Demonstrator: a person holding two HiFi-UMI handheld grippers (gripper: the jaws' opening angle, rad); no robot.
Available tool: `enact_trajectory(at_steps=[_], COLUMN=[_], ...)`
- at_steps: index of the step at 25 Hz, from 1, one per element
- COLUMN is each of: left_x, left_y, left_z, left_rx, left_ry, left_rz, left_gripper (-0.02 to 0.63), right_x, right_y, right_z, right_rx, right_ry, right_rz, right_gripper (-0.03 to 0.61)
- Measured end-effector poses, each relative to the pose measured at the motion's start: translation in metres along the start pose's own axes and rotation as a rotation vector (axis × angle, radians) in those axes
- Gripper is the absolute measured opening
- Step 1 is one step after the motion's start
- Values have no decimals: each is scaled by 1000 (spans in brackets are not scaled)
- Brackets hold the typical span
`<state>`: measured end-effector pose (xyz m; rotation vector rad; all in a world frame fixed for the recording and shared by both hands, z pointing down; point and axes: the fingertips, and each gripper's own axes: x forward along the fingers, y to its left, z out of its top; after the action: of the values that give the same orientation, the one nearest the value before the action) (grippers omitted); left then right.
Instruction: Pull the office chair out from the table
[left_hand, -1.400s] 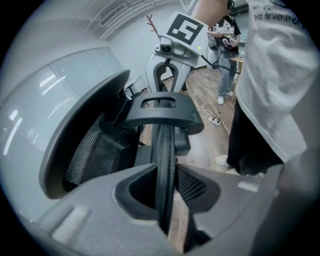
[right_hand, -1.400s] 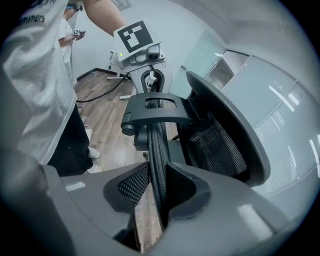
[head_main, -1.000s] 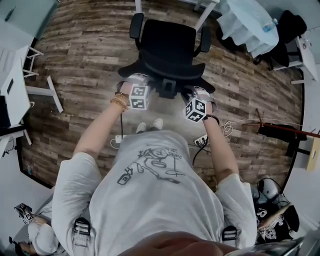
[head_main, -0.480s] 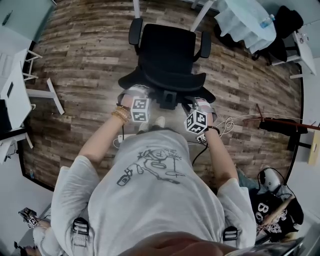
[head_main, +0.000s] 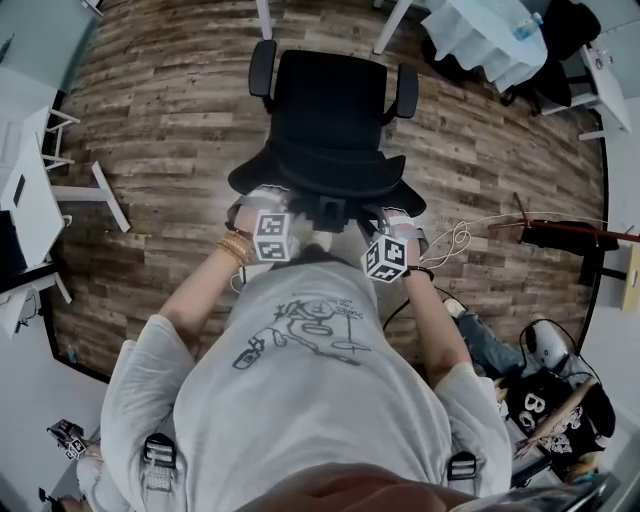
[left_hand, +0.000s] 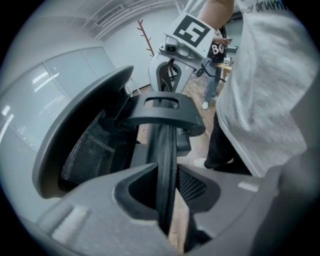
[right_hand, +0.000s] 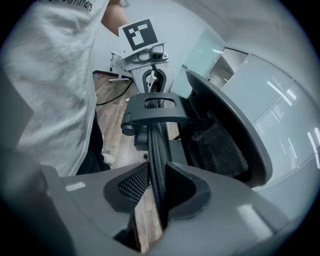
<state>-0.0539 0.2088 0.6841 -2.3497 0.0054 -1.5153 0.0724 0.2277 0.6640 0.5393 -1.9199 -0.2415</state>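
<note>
The black office chair (head_main: 327, 105) stands on the wood floor in front of the person, with its backrest toward them. My left gripper (head_main: 262, 203) is shut on the left part of the backrest's top rim (left_hand: 165, 165). My right gripper (head_main: 395, 218) is shut on the right part of that rim (right_hand: 156, 150). In each gripper view the ribbed black rim runs straight between the two pads. The chair's headrest bracket (left_hand: 162, 111) sits between the two grips. Two white table legs (head_main: 264, 14) show beyond the seat at the top edge.
A round table under a white cloth (head_main: 488, 40) is at the top right. White desk frames (head_main: 95, 190) stand at the left. Cables (head_main: 455, 240) trail on the floor by the right arm. Bags (head_main: 545, 400) lie at the lower right.
The chair has rolled back toward the person, away from the white table legs. Both grippers, still on the rim, have drawn in close to the body.
</note>
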Motion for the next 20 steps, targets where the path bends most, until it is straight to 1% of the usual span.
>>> enact_trajectory(at_steps=[2,7,13,17,20], left_x=[-1,-4,-7,-17,-34], left_y=[-8,-12,-1,2,5], left_z=[0,2,6,12,17], left_rx=[-1,6,10,-32,-65], left_ry=[-1,-6,-13,-39,-69], left_rz=[-13,2,48,41,42], left_gripper=[100,100,116,144,141], right_x=[-2,-4,-6,-11,-23], right_y=[6,14,10,6,3], right_z=[1,0,0,4,16], right_rx=[0,4,14,93,145], right_ry=[2,2,-7,-34,-72], right_rz=[-1,5,13,26,38], right_gripper=[112,112,115,139,144])
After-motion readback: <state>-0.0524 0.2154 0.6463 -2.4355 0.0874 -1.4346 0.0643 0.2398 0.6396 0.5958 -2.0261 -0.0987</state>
